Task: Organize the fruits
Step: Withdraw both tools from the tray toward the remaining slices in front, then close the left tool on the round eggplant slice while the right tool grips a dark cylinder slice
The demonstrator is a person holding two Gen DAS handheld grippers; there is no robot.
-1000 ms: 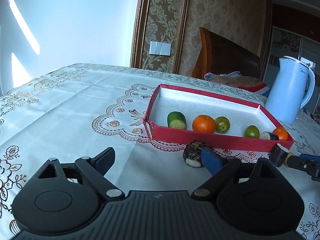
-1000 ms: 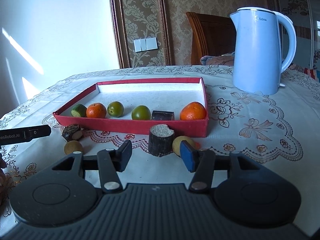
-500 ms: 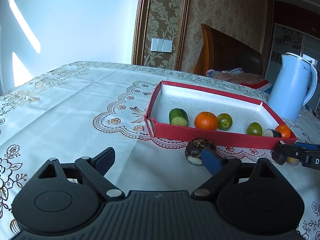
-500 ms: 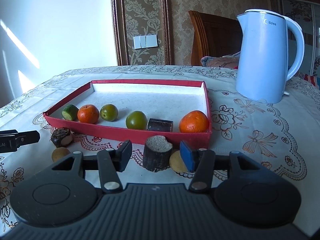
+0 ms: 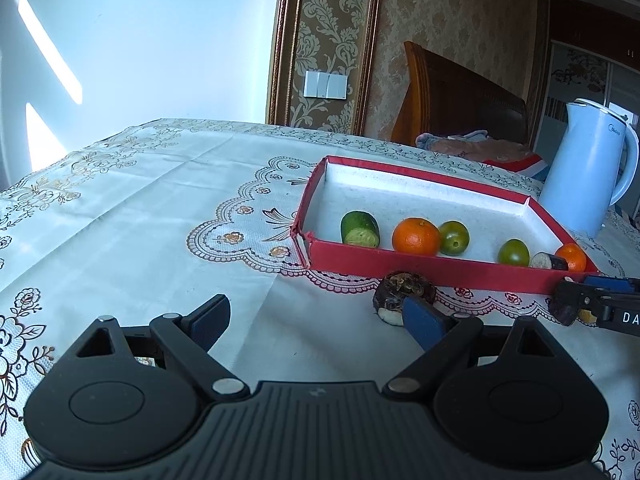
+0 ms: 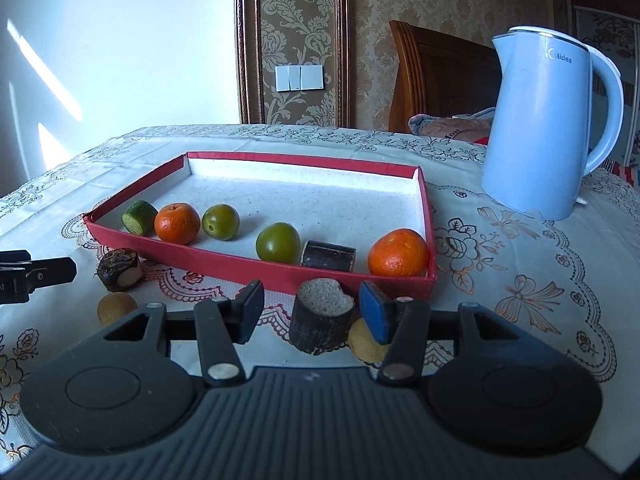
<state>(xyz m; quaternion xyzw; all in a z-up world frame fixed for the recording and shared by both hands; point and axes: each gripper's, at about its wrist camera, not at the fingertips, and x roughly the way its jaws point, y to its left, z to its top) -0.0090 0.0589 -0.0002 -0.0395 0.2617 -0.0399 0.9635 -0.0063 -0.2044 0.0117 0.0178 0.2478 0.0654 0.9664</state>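
Right claw (image 6: 311, 307) released, straddling upright dark stump (image 6: 321, 326); risk: blue pad nudges yellow fruit (image 6: 362, 345), rolls it; stump topples against red tray (image 6: 352, 282); left claw (image 5: 312, 322) released, empty.

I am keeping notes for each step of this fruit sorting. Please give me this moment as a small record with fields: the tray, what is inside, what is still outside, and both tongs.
tray: shallow red cardboard tray with white floor
inside: cut green cucumber piece, two oranges, two green round fruits, dark cut stick piece
outside: upright dark cane stub, dark bulb, two tan round fruits
right tongs: open around the stub, not touching
left tongs: open, empty
nearby: pale blue kettle
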